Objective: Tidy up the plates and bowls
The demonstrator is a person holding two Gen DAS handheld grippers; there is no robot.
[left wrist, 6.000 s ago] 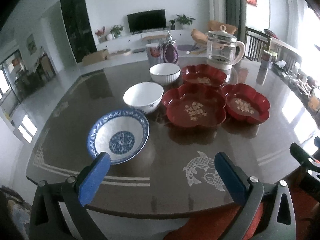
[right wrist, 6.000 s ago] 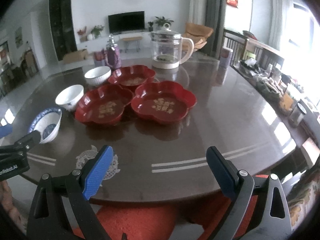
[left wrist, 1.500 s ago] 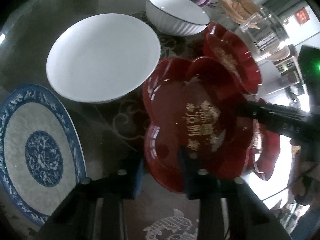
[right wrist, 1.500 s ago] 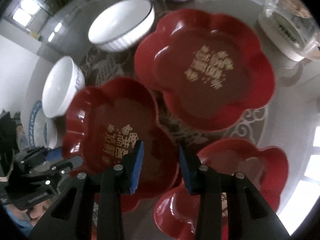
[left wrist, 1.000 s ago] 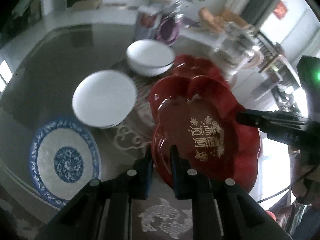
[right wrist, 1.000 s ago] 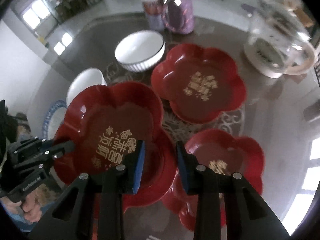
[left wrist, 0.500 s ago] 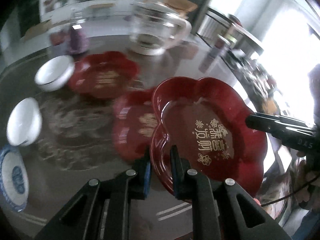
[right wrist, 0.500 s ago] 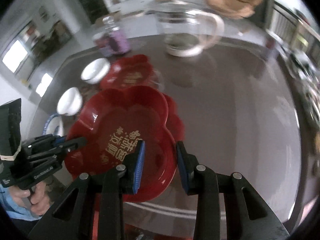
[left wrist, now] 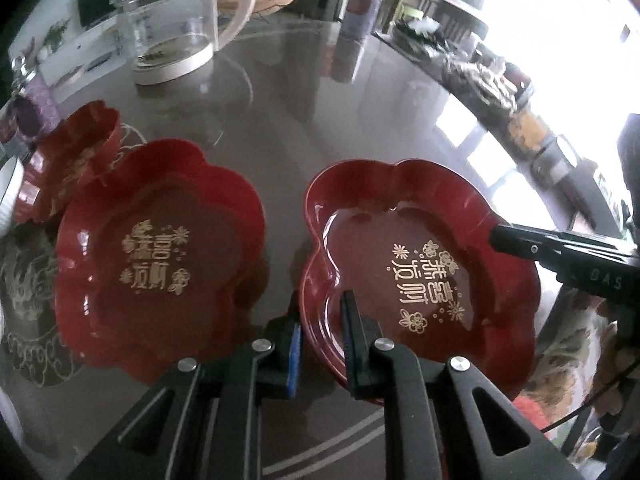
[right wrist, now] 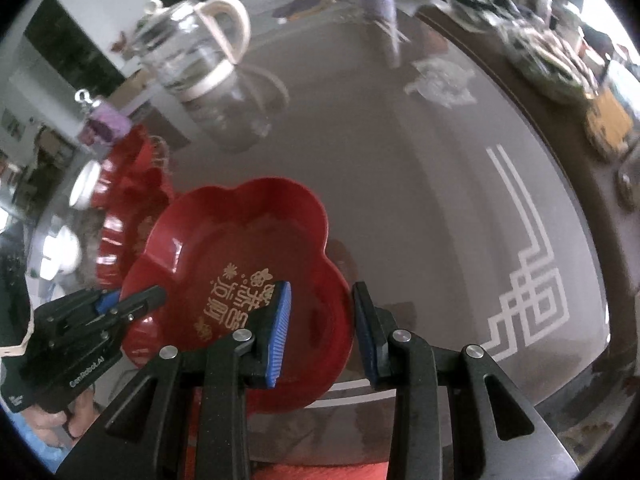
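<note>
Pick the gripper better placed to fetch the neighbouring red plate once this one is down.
Left, probably. The left gripper clamps the held red plate on the rim nearest the resting red plate; the right gripper grips the far rim.

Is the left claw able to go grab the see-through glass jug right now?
Probably not yet. The left claw is shut on the rim of the red flower plate, and the right claw holds the opposite rim. The glass jug stands across the table, past bare tabletop.

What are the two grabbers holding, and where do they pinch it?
Both hold one red flower-shaped plate. The left gripper pinches its rim on one side, and the right gripper pinches the rim on the opposite side.
</note>
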